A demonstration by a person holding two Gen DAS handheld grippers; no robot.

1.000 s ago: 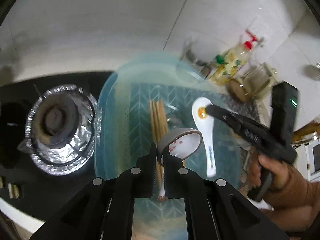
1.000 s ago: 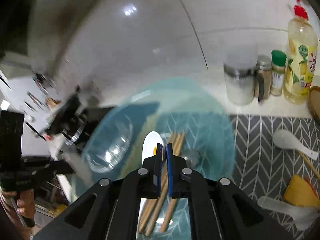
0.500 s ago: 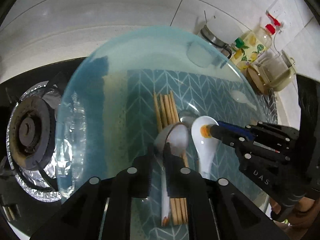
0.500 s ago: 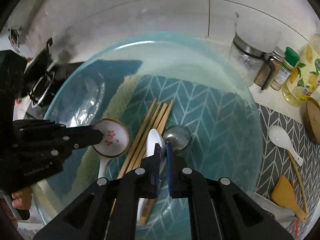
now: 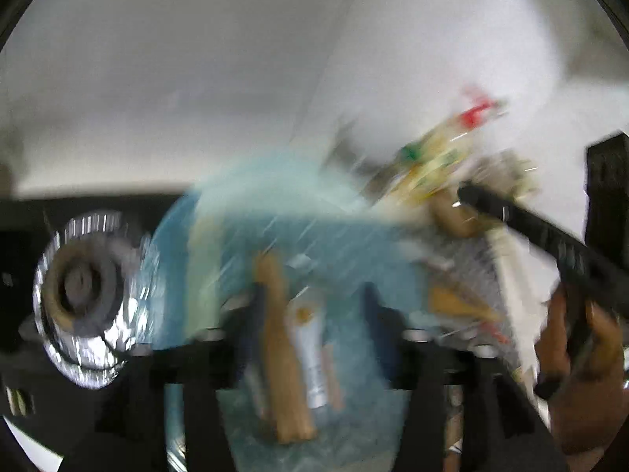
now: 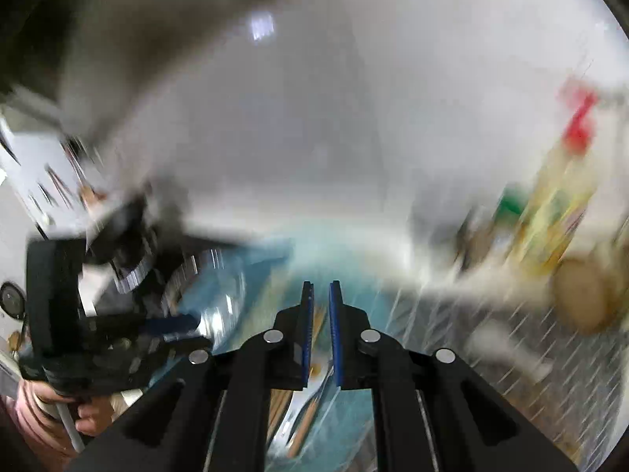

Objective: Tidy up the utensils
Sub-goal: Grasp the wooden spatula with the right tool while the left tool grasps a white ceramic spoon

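At far left in the left wrist view, a foil-ringed black stove burner [image 5: 84,295] sits beside the round translucent blue glass plate [image 5: 236,244], all of it smeared by motion blur. On the plate lie the tan wooden chopsticks [image 5: 281,354] and a white ceramic spoon [image 5: 310,354], seen between the parted fingers of the left tongs [image 5: 310,295], whose jaws have just been opening and stand wide with nothing pinched between them. Further right, past the plate, a grey herringbone mat [image 5: 471,267] covers the surface, with a yellow red-capped bottle [image 5: 440,157] behind it. At the right edge the right tongs [image 5: 468,196] reach in from a hand [image 5: 582,354]. From the right wrist view, the right tongs [image 6: 321,287] have just been opening too: a narrow gap shows between the blue pads [image 6: 308,330], empty, with the plate [image 6: 275,275] and its utensils below.
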